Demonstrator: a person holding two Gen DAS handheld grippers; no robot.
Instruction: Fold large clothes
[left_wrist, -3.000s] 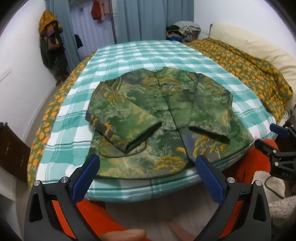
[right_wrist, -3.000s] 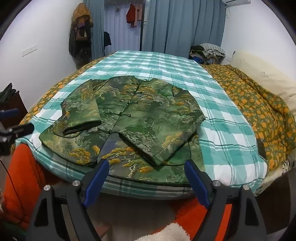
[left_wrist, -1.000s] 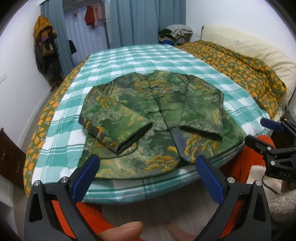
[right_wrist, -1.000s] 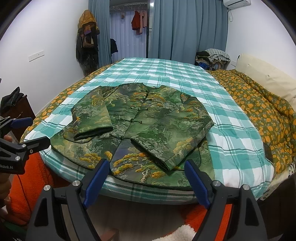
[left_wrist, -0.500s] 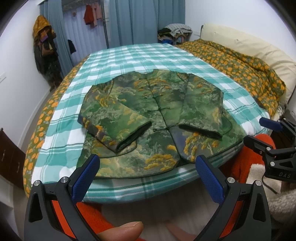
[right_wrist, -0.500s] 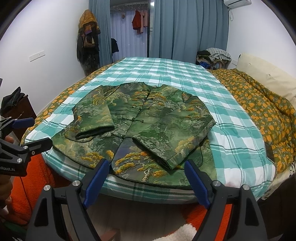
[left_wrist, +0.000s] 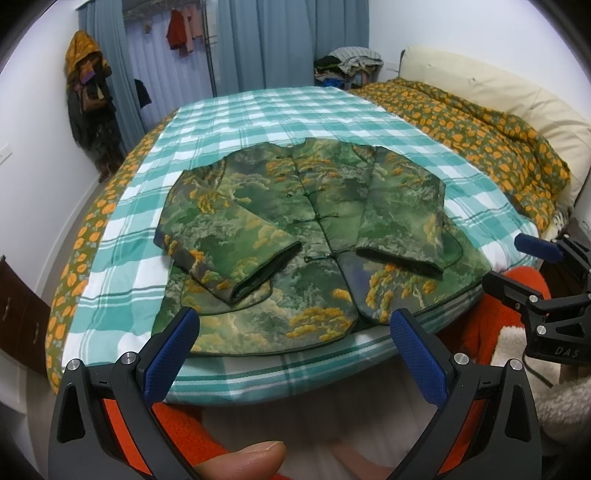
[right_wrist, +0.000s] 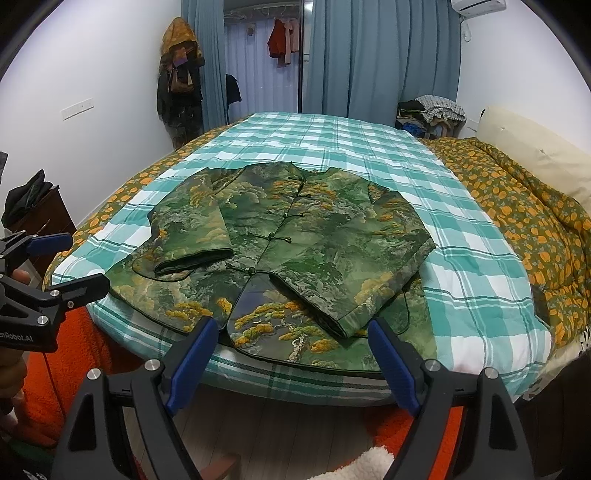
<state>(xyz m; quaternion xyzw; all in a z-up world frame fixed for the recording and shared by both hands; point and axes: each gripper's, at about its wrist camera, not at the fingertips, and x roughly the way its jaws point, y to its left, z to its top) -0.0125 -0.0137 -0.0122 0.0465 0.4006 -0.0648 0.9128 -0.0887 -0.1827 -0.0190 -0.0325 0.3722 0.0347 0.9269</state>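
Note:
A green jacket with yellow tree print (left_wrist: 306, 236) lies flat on the bed, buttoned, hem toward me at the near edge. Both sleeves are folded in over its front; it also shows in the right wrist view (right_wrist: 295, 251). My left gripper (left_wrist: 295, 336) is open and empty, held off the bed's near edge just short of the hem. My right gripper (right_wrist: 293, 343) is open and empty, also in front of the hem. Each gripper shows in the other's view, the right one (left_wrist: 532, 269) at the right, the left one (right_wrist: 62, 262) at the left.
The bed has a teal checked cover (left_wrist: 280, 110) under the jacket and an orange-flowered quilt (left_wrist: 480, 125) bunched at the right by a cream pillow (left_wrist: 517, 96). A dark cabinet (right_wrist: 44, 218) stands left of the bed. Clothes hang on the far wall (right_wrist: 177, 74).
Both grippers have drawn back and risen slightly, so the jacket sits a little farther off. The jacket itself has not moved. Both grippers stay open.

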